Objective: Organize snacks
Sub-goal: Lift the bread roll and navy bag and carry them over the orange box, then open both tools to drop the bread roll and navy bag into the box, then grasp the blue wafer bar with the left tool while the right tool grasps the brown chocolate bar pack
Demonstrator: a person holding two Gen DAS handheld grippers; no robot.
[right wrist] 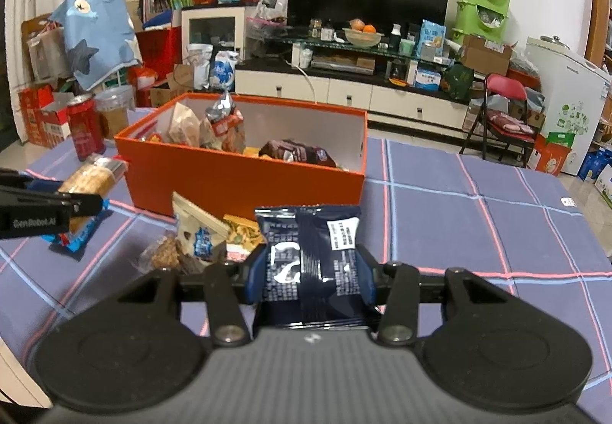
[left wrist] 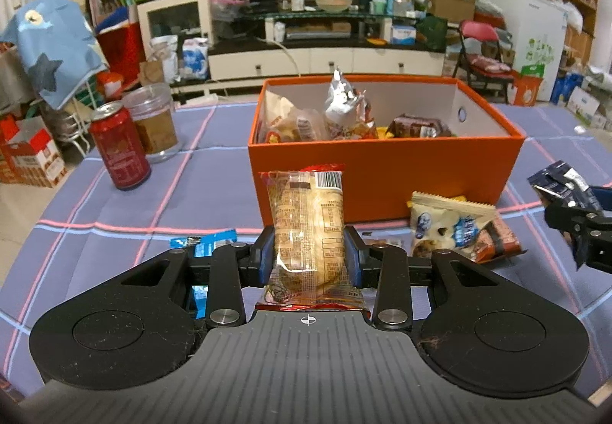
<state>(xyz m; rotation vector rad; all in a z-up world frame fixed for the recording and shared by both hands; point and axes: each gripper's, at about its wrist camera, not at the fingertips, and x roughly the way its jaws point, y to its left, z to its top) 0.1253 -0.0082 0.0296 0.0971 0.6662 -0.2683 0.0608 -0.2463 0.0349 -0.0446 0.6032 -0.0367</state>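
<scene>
Snacks in both hands now: your left tongs (left wrist: 309,256) are clamped on a clear-wrapped pastry (left wrist: 306,229), your right tongs (right wrist: 310,267) pinch a dark blue packet (right wrist: 311,255), and both hover over the counter (right wrist: 478,225) just short of the orange box (left wrist: 382,171). That box already holds several packs, heaped toward its left end, so I'd say the free space is on the right side, near the brown pack (left wrist: 419,126). Carry each snack up over the near wall before you let go; the pastry hangs below your grip and could catch the rim. Go one hand at a time, since the two tongs are near each other. Loose packs (left wrist: 455,229) lie against the box front between you and it, and a blue wrapper (left wrist: 208,242) sits at the left, so pass above them. Mind the red can (left wrist: 119,148) at left.
</scene>
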